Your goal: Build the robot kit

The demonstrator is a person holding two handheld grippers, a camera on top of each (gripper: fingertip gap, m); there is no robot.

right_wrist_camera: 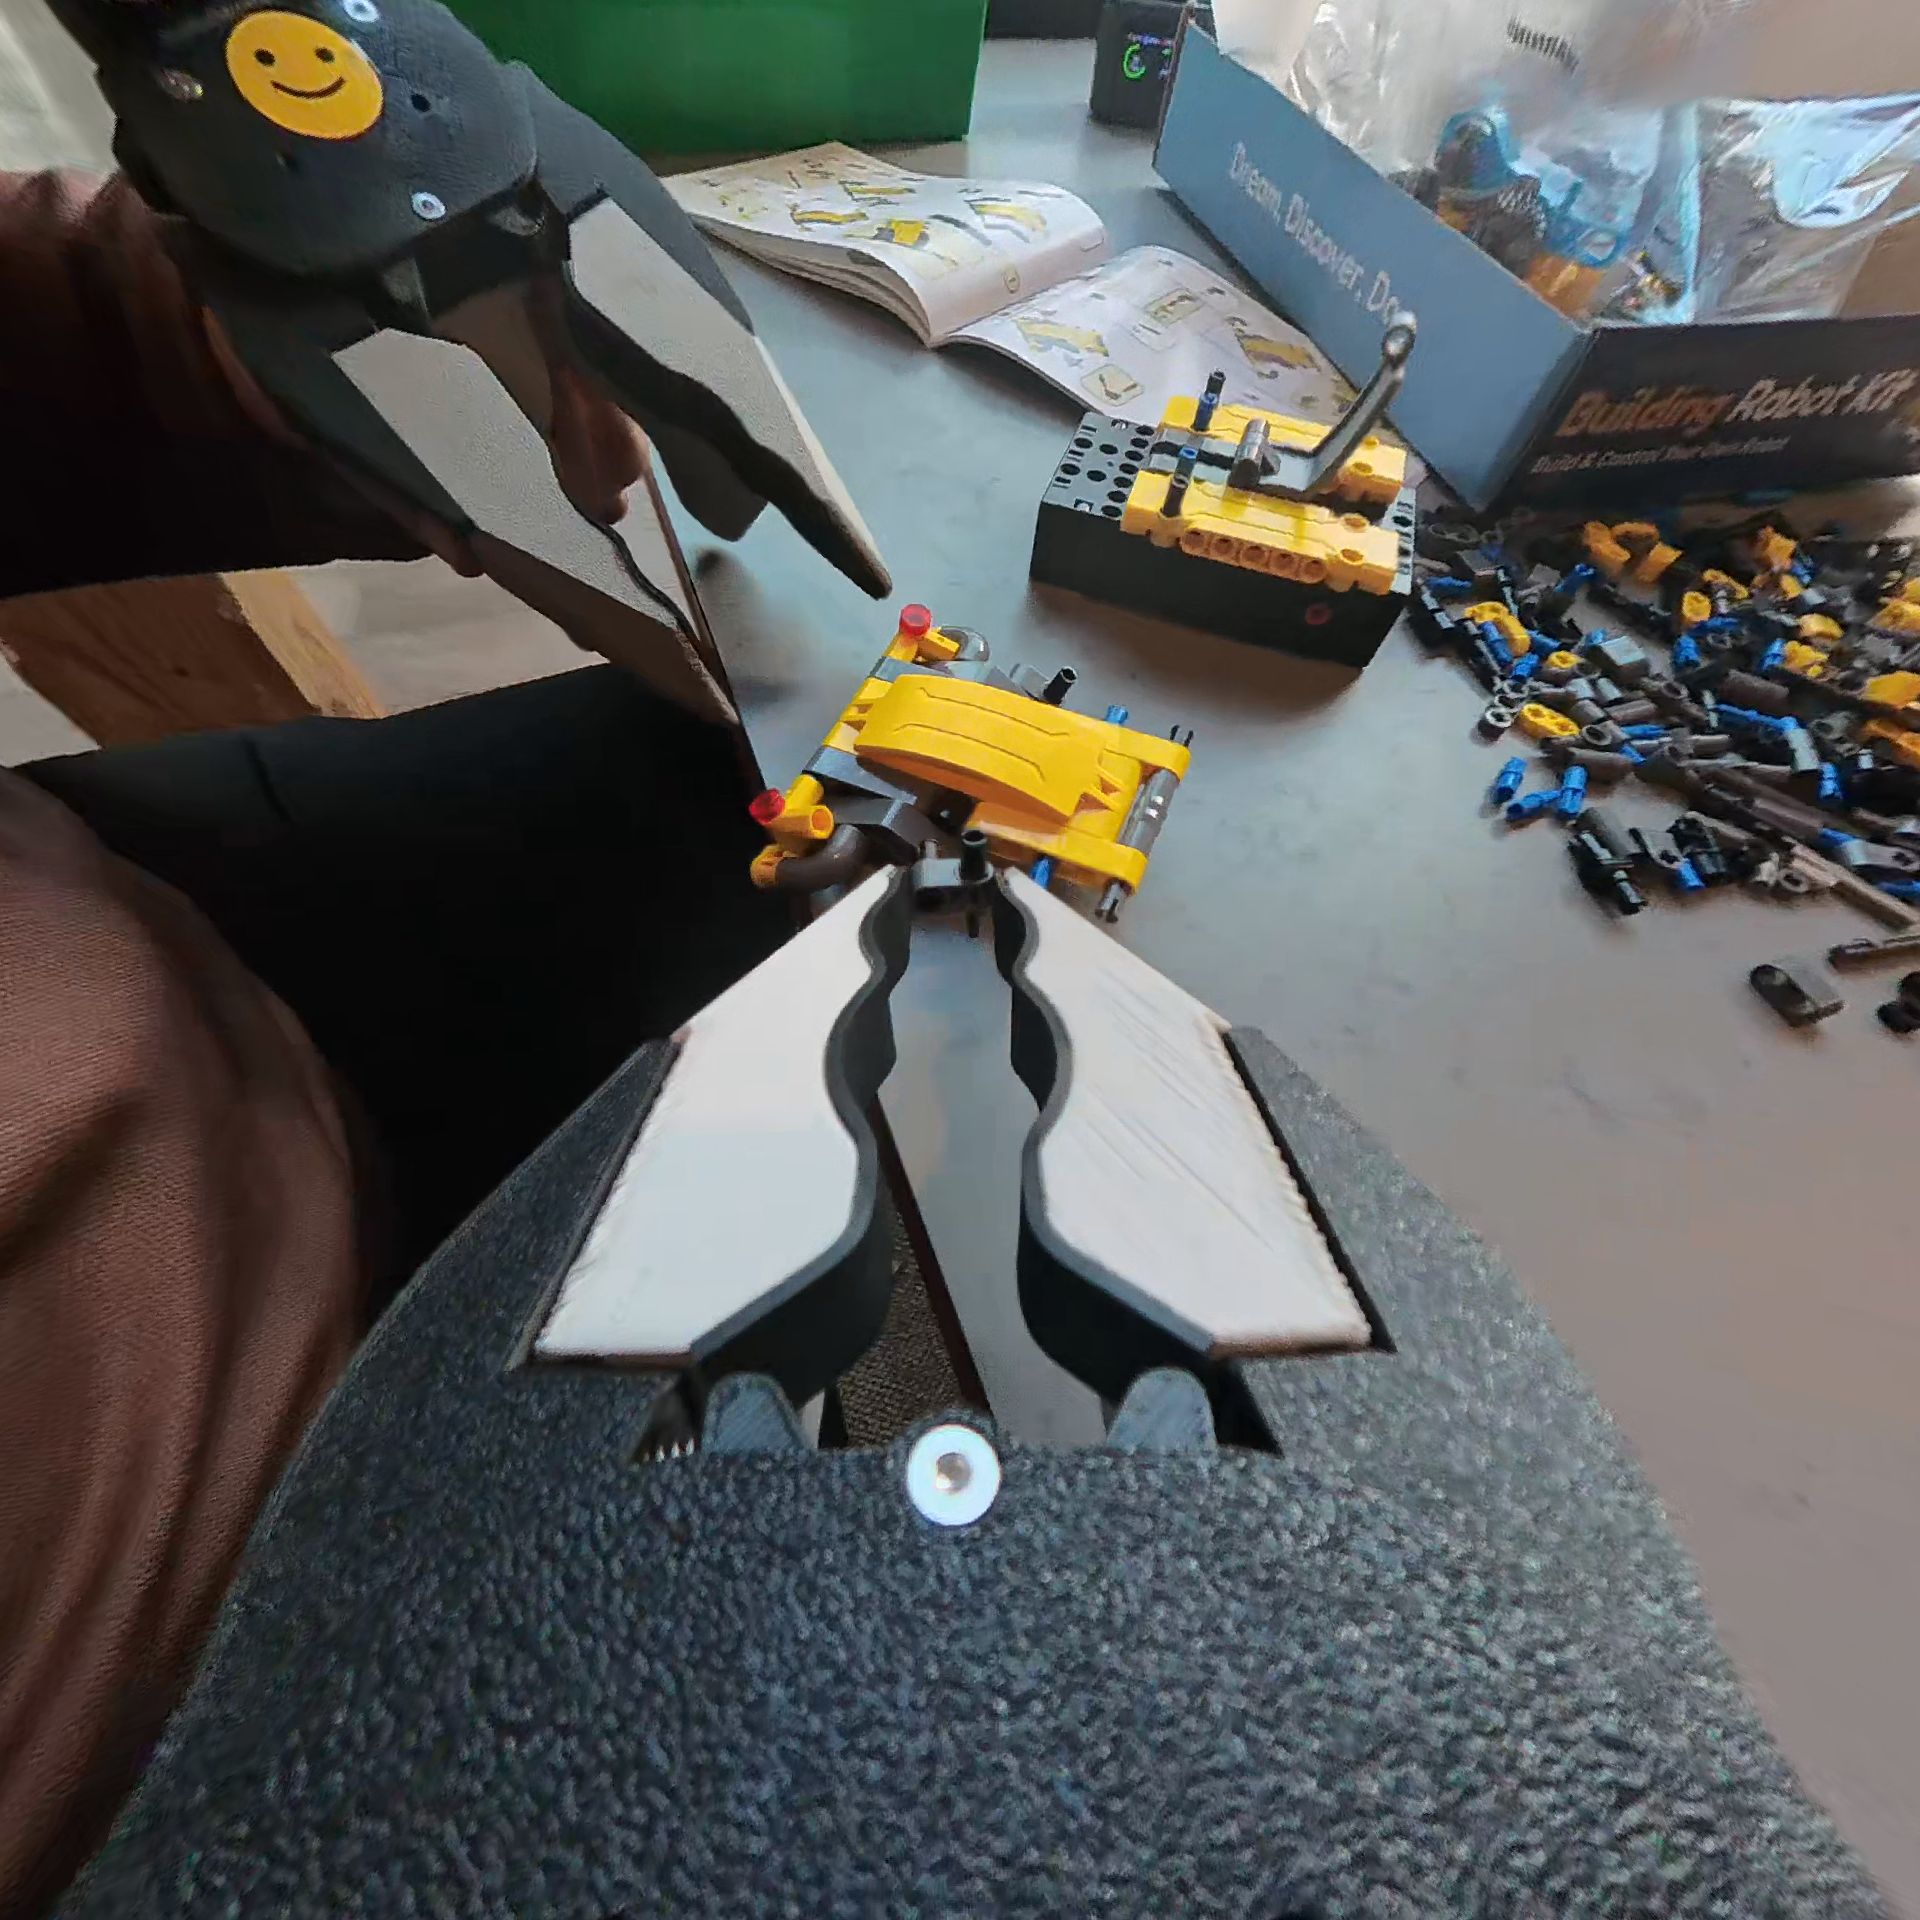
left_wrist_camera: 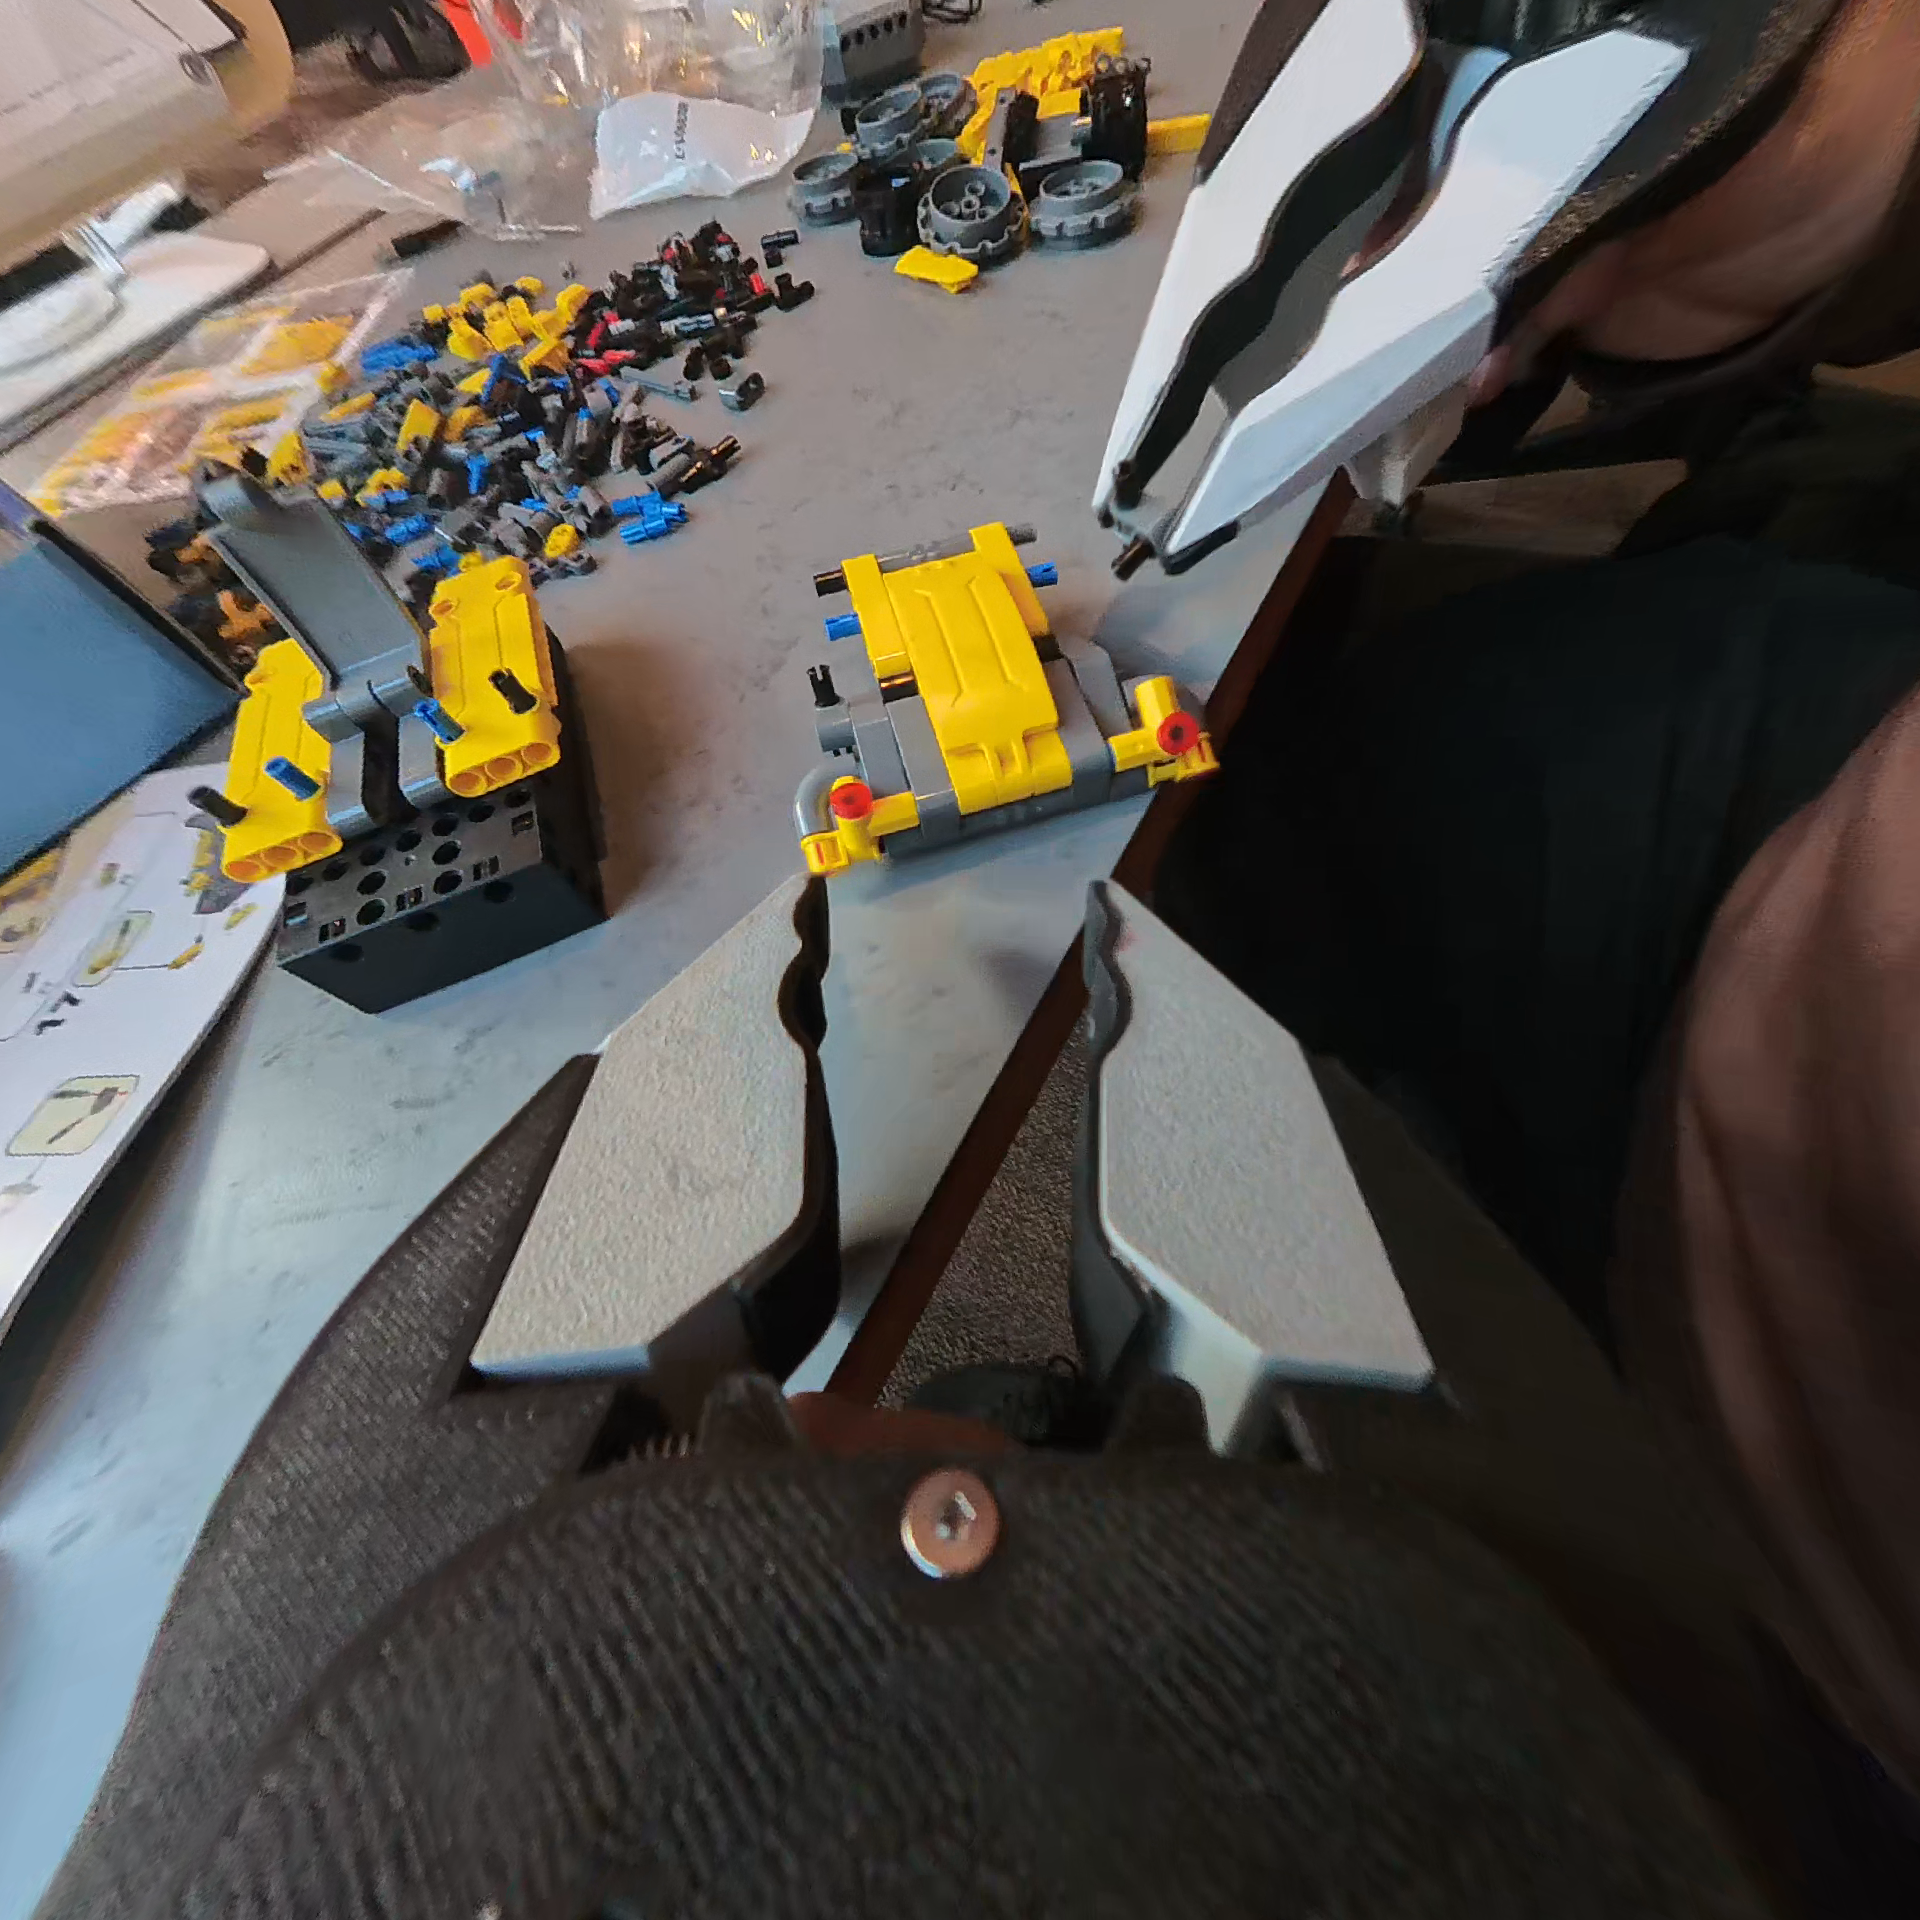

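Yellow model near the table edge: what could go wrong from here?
1. The yellow model lies right at the table edge; a push from the open left claw could tip it off.
2. The right claw pinches the small black pin only by its tips; it may slip.

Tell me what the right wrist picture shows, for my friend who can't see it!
The right tongs pinch a small black connector piece just in front of a yellow and grey toy assembly at the grey table's near edge. The left tongs hang open above it, with a black block topped by yellow beams, a pile of small parts and an open instruction booklet beyond.
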